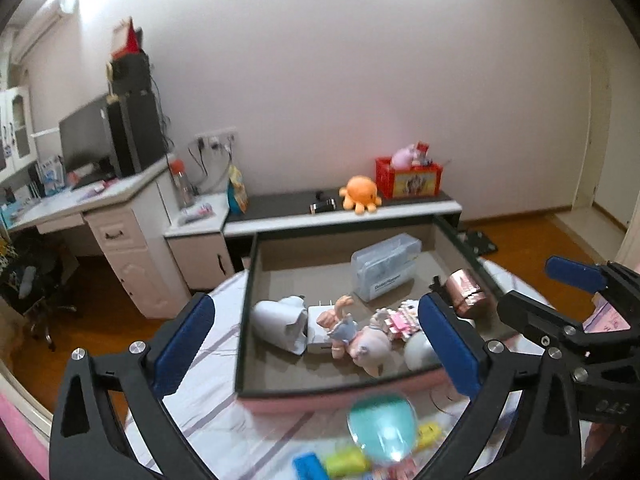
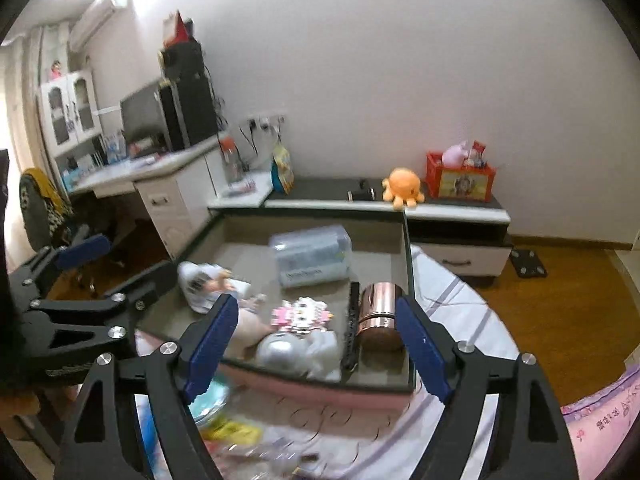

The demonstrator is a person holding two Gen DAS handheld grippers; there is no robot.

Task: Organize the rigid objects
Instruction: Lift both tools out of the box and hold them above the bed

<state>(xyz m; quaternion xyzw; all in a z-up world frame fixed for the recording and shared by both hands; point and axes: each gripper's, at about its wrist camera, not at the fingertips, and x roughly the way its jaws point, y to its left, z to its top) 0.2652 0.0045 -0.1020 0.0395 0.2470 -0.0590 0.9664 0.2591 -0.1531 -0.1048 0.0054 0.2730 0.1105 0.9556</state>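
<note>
A dark-rimmed box (image 1: 320, 390) lies on the striped bed sheet. Inside it are a clear plastic case (image 1: 386, 266), a rose-gold tin (image 1: 468, 292), dolls (image 1: 344, 328), a silver ball (image 1: 418, 350) and a white item (image 1: 280, 322). My left gripper (image 1: 318, 320) hovers open over the box's near side, nothing between its pads. My right gripper (image 2: 316, 308) is open too, above the box (image 2: 320, 380), with the tin (image 2: 378, 316) just inside its right finger but not touched. A teal ball (image 1: 382, 428) and small yellow and blue pieces lie on the sheet in front.
A low cabinet by the far wall carries an orange octopus plush (image 1: 360, 194) and a red crate (image 1: 408, 178). A desk with a monitor (image 1: 92, 140) stands at the left. Wooden floor surrounds the bed. A pink patterned cloth (image 2: 600, 420) lies at the right.
</note>
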